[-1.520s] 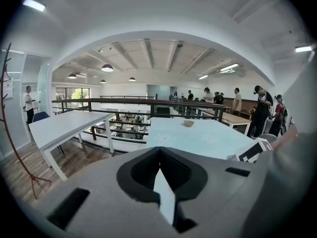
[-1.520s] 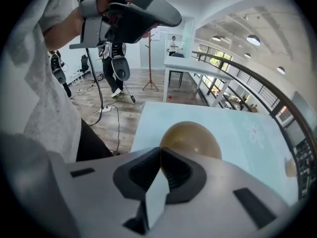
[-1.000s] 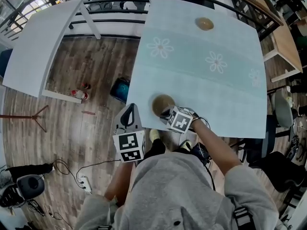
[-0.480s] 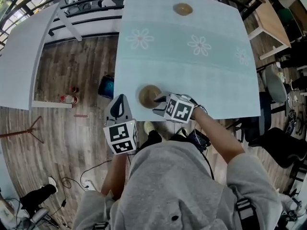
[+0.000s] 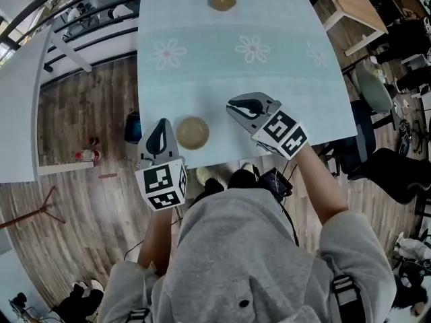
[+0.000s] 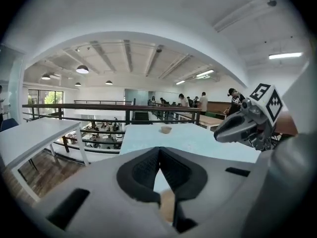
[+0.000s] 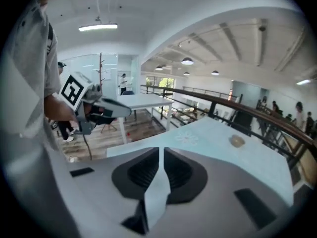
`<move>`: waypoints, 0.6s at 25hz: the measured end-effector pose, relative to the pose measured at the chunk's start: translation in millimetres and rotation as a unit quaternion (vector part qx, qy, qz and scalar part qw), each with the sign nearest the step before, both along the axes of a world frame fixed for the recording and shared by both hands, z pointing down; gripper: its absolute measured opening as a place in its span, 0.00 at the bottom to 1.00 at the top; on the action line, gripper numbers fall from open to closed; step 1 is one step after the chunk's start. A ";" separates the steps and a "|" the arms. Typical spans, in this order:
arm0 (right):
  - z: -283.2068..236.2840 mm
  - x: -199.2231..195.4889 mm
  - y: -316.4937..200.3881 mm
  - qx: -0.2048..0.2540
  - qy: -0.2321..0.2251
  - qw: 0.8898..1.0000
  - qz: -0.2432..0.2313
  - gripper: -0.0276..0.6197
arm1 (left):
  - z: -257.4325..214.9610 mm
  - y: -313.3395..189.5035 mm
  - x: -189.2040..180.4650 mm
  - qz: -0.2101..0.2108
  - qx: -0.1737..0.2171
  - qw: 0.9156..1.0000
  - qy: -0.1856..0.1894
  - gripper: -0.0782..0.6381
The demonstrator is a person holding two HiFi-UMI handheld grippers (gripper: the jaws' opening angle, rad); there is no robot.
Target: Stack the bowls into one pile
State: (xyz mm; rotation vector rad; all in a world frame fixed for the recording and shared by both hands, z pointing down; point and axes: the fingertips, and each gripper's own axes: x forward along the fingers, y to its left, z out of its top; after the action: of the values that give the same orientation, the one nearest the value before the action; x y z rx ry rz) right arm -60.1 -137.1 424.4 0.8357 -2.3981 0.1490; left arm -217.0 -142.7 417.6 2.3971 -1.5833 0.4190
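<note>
A tan bowl sits near the front edge of the pale blue flowered table. A second tan bowl stands at the far edge, small in both gripper views. My left gripper is just left of the near bowl, apart from it, shut and empty; a tan patch of the bowl shows below its fingers. My right gripper hangs above the table to the bowl's right. Its jaws are closing to a narrow slit with nothing between them.
A white table stands off to the left over the wooden floor, with a railing behind. A blue bin and a small bottle lie on the floor by the table's left side. Chairs and a wooden table crowd the right.
My right gripper was at the near bowl's rim, then let go, rose and swung right. The left gripper edged up beside the bowl. The bowl stays put.
</note>
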 end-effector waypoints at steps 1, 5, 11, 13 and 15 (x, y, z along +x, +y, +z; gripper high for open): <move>-12.3 12.0 -7.6 0.022 -0.012 0.999 0.027 0.11 | -2.8 -2.6 4.8 0.005 0.003 1.000 0.001 0.13; -55.9 48.2 -23.7 0.082 -0.074 0.988 0.107 0.10 | -12.0 -10.7 18.6 0.021 0.010 1.000 0.005 0.13; -96.0 92.3 -48.6 0.150 -0.107 0.967 0.178 0.10 | -20.3 -24.4 32.1 0.027 0.022 0.999 -0.002 0.13; -113.6 106.8 -60.2 0.170 -0.118 0.959 0.192 0.10 | -23.1 -28.9 31.5 0.024 0.025 0.999 -0.006 0.13; -138.4 123.8 -73.3 0.188 -0.135 0.952 0.201 0.10 | -27.3 -34.6 31.2 0.018 0.028 0.999 -0.010 0.13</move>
State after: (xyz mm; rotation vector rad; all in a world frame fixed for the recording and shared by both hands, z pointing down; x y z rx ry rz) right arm 63.7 -210.4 286.1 1.5714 -2.5136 -0.0414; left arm -185.8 -177.3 390.4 2.4741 -1.5823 0.4107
